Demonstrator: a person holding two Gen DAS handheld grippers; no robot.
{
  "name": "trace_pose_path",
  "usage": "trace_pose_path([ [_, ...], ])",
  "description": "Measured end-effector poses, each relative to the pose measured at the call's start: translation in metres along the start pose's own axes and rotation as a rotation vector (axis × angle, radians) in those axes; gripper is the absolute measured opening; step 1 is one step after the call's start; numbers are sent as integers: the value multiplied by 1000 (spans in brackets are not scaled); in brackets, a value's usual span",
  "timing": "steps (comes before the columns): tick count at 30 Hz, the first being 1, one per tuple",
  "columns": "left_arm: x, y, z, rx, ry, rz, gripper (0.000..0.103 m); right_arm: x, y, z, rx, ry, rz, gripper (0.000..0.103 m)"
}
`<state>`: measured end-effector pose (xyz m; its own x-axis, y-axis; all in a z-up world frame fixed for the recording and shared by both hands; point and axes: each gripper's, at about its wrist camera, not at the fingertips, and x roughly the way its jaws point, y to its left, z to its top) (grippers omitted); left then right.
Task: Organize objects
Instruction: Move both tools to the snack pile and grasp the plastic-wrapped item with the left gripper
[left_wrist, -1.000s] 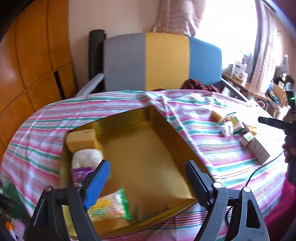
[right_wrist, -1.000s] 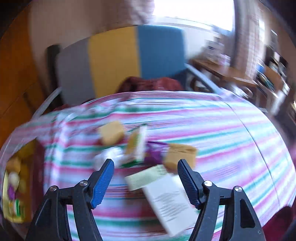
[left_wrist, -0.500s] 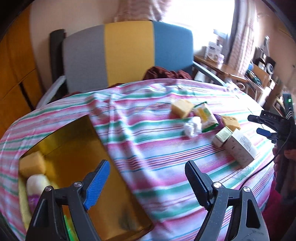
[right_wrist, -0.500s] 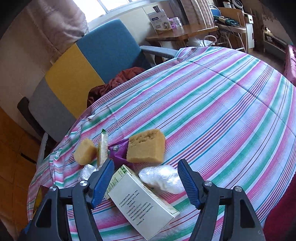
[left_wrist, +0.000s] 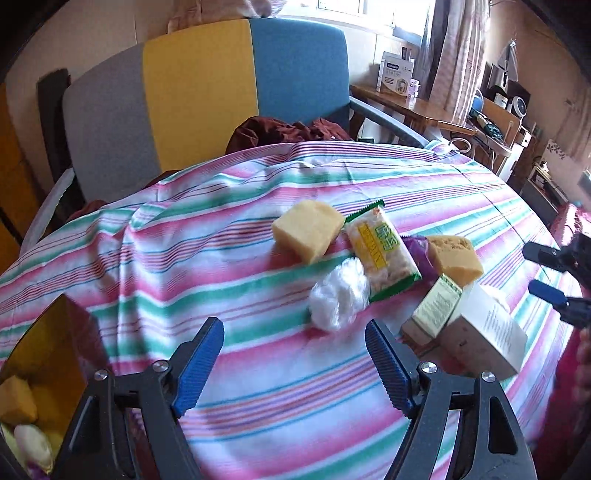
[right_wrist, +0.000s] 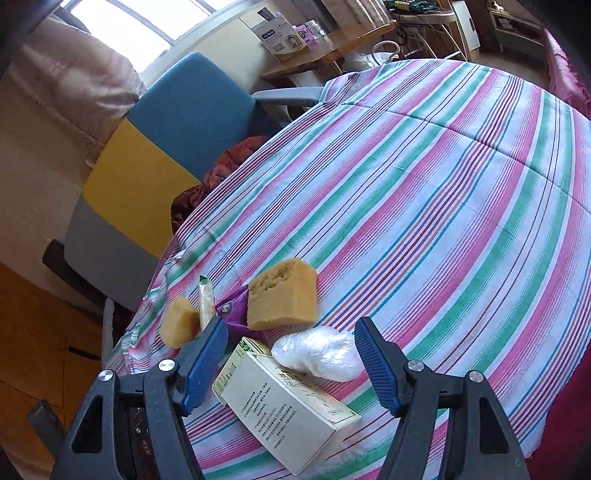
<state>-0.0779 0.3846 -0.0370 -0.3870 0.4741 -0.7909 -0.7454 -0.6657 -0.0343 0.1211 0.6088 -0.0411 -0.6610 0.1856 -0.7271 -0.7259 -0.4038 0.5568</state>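
Observation:
On the striped tablecloth (left_wrist: 221, 258) lies a cluster: a yellow sponge block (left_wrist: 306, 230), a green snack packet (left_wrist: 382, 252), a clear plastic wad (left_wrist: 338, 293), a purple wrapper (left_wrist: 419, 254), a tan sponge (left_wrist: 455, 256) and a white carton (left_wrist: 484, 332). My left gripper (left_wrist: 294, 363) is open and empty, just short of the plastic wad. My right gripper (right_wrist: 290, 363) is open and empty over the carton (right_wrist: 288, 410) and a second plastic wad (right_wrist: 319, 356); it also shows at the right edge of the left wrist view (left_wrist: 546, 273). The gold box (left_wrist: 44, 354) holds several items.
A grey, yellow and blue chair (left_wrist: 207, 92) with a dark red cloth (left_wrist: 288, 129) stands behind the table. A wooden side table (left_wrist: 406, 103) with boxes stands at the back right. The tablecloth stretches bare to the right (right_wrist: 443, 184).
My left gripper has swung right from over the gold box to the cluster of objects. My right gripper has come closer to the carton and plastic wad. Both stayed open.

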Motion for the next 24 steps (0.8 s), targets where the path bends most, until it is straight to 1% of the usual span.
trace_pose_path([
  [2, 10, -5, 8, 4, -3, -22, 80, 2, 3, -1, -8, 15, 13, 72],
  [6, 30, -16, 20, 29, -6, -35, 80, 5, 8, -4, -30, 38, 29, 72],
  [9, 48, -24, 27, 48, 11, -51, 79, 9, 9, -5, -35, 55, 33, 74],
  [11, 63, -28, 28, 54, 32, -44, 75, 11, 9, -5, -39, 62, 35, 74],
  [12, 73, -28, 28, 53, 49, -40, 67, 11, 10, -6, -42, 64, 36, 74],
  [13, 81, -29, 28, 55, 68, -37, 50, 11, 10, -6, -45, 65, 37, 74],
  [14, 88, -29, 26, 55, 85, -33, 41, 11, 10, -5, -46, 64, 39, 74],
  [16, 86, -27, 20, 26, 68, -45, 37, 9, 8, -4, -42, 58, 46, 74],
  [20, 79, -20, 3, -18, 77, -53, 36, 7, 11, -3, -49, 62, 102, 74],
  [22, 72, -18, -5, -24, 73, -45, 36, 9, 17, -5, -74, 86, 119, 74],
  [24, 64, -16, -13, -36, 86, -40, 36, 16, 22, -9, -95, 126, 119, 74],
])
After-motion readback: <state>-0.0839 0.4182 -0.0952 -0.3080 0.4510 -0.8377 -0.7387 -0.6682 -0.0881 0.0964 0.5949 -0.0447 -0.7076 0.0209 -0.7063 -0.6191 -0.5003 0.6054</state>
